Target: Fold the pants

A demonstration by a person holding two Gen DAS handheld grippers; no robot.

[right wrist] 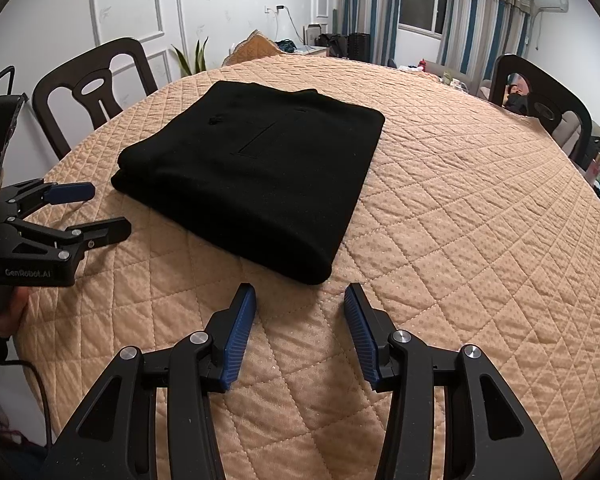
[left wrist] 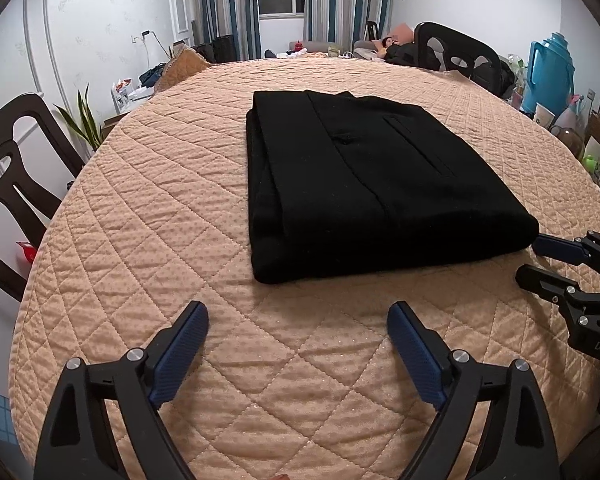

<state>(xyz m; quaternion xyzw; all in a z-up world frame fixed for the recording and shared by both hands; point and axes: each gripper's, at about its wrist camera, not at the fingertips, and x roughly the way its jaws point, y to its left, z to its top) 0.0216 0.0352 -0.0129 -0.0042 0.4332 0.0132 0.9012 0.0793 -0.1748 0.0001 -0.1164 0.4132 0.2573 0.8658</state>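
Black pants (left wrist: 364,184) lie folded into a thick flat rectangle on the quilted peach table cover (left wrist: 180,240); the same bundle of pants (right wrist: 256,172) shows in the right wrist view. My left gripper (left wrist: 298,314) hovers just short of the bundle's near edge, jaws wide open, nothing between them. It also appears at the left as the left gripper (right wrist: 108,210). My right gripper (right wrist: 300,296) is open and empty near the bundle's near corner. From the left wrist camera, the right gripper (left wrist: 530,258) sits beside the pants' right corner.
Dark wooden chairs stand around the table: one chair (left wrist: 16,176) at the left, another chair (right wrist: 540,104) at the far right. A blue thermos jug (left wrist: 548,72) and small clutter crowd the right side. A person lies on a sofa (left wrist: 388,46) in the background.
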